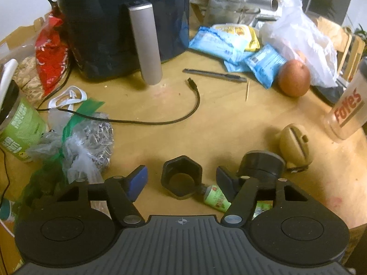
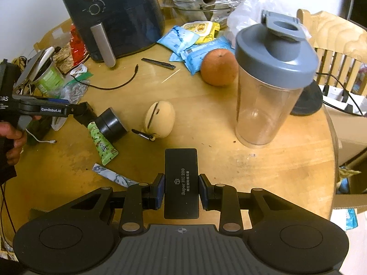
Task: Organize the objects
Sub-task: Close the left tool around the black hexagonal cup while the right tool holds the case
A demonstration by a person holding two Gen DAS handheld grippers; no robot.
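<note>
My left gripper is open, its fingers either side of a black hexagonal cap that lies on the round wooden table. A green tube lies just right of the cap, attached to it. The left gripper also shows in the right wrist view by the tube and a black round holder. My right gripper is shut on a flat black box labelled Super NC 200, low over the table's near edge.
A clear shaker bottle with a grey lid, an orange fruit, a tan egg-shaped case, blue snack packets, a dark air fryer, a black cable, a pen, a green can and plastic bags crowd the table.
</note>
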